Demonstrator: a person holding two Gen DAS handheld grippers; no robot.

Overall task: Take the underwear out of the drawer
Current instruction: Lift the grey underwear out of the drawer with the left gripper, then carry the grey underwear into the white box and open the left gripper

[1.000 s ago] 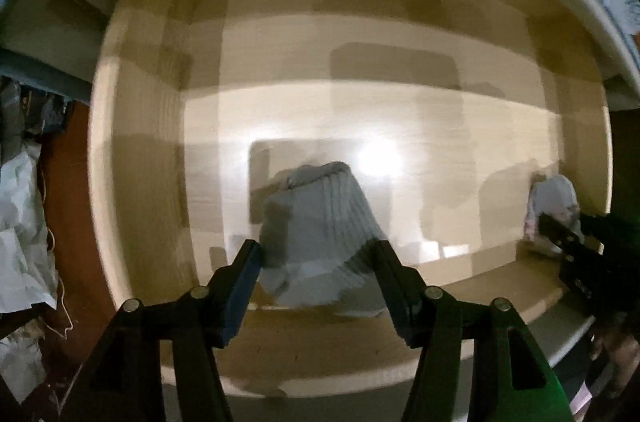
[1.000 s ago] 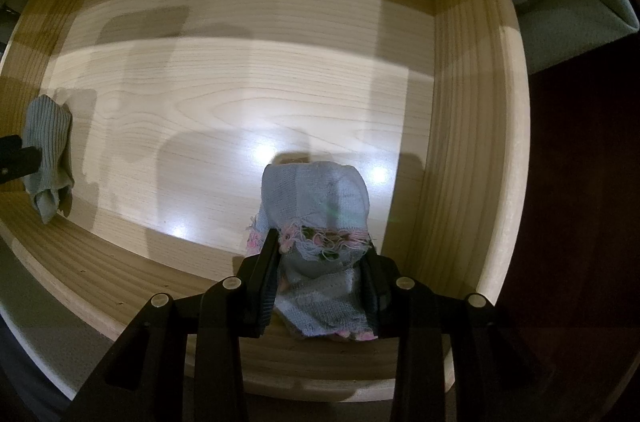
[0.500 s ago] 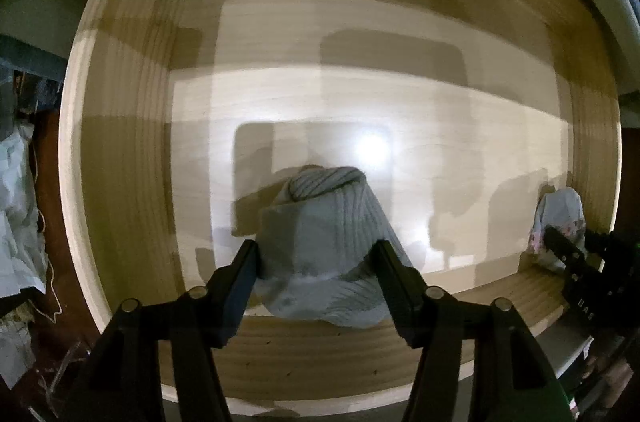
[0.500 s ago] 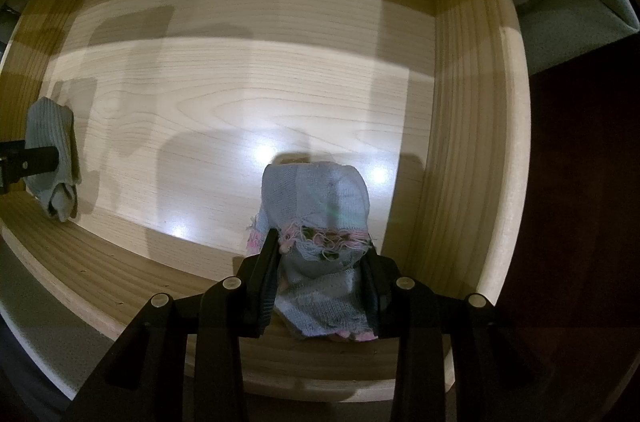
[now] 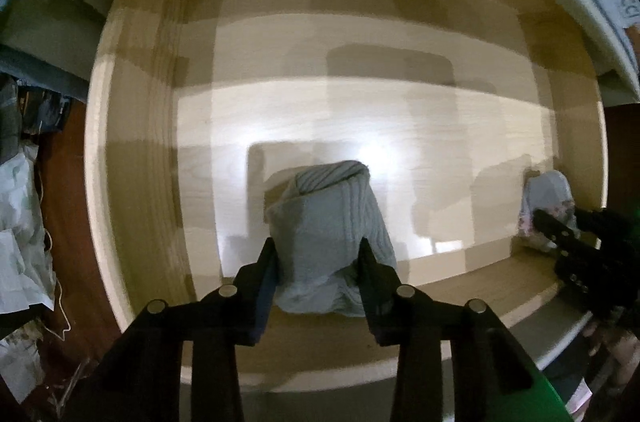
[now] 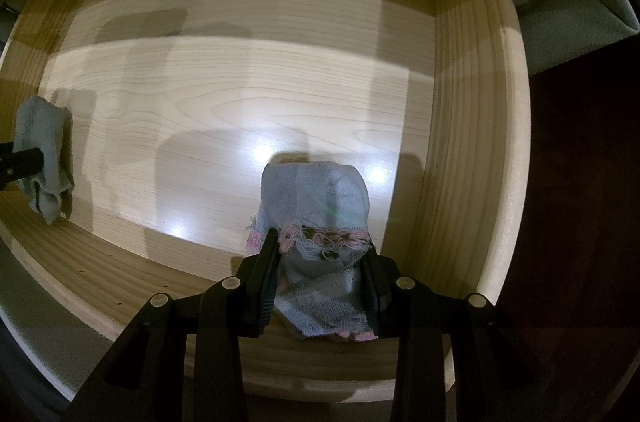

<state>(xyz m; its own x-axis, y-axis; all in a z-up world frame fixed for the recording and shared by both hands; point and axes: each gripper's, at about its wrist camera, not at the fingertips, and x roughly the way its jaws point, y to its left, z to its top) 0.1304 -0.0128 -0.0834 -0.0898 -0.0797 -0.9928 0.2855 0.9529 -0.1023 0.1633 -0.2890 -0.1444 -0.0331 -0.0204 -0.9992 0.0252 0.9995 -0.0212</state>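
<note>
Wooden drawer (image 5: 132, 182) open, pale bare floor, both grippers pointing down into it. Left gripper (image 5: 318, 262): jaws just been closing, now pressed on grey ribbed underwear (image 5: 332, 230), which bunches between them near drawer's front wall, left part of drawer. Right gripper (image 6: 320, 262): jaws clenched on light blue underwear (image 6: 316, 206) with frayed pink floral trim, near front right corner of drawer. Two garments well apart. Crumpled white plastic (image 5: 18, 222) on dark floor outside drawer's left side.
</note>
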